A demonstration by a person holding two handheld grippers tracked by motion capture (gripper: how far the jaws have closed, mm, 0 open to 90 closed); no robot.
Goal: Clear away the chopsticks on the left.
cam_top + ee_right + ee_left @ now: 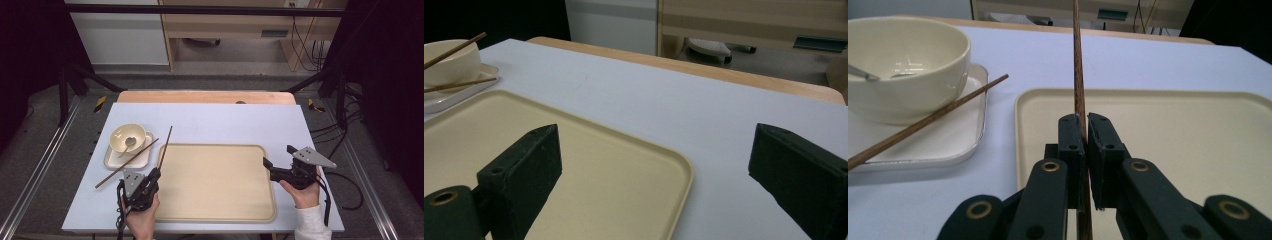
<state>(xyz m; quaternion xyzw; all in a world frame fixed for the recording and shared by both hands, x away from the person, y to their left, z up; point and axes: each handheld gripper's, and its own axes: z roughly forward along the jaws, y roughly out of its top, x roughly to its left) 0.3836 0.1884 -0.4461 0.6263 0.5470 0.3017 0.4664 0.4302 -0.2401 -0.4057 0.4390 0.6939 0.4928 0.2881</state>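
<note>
My left gripper (155,174) is shut on a dark wooden chopstick (165,145) near its lower end, at the left edge of the cream tray (215,200). In the left gripper view the chopstick (1078,60) runs straight ahead from between the closed jaws, over the tray's corner (1173,130). A second chopstick (125,165) lies slanted across the white square plate (142,159) and out onto the table. A cream bowl (127,137) with a spoon (860,74) in it stands on that plate. My right gripper (277,156) hovers open at the tray's right edge, nothing between its fingers (529,165).
The tray lies on a pale blue table top (225,125) with a wooden strip (205,96) along the far edge. Black frame posts (62,75) stand left and right, cables (345,175) trail off the right side, and furniture stands beyond.
</note>
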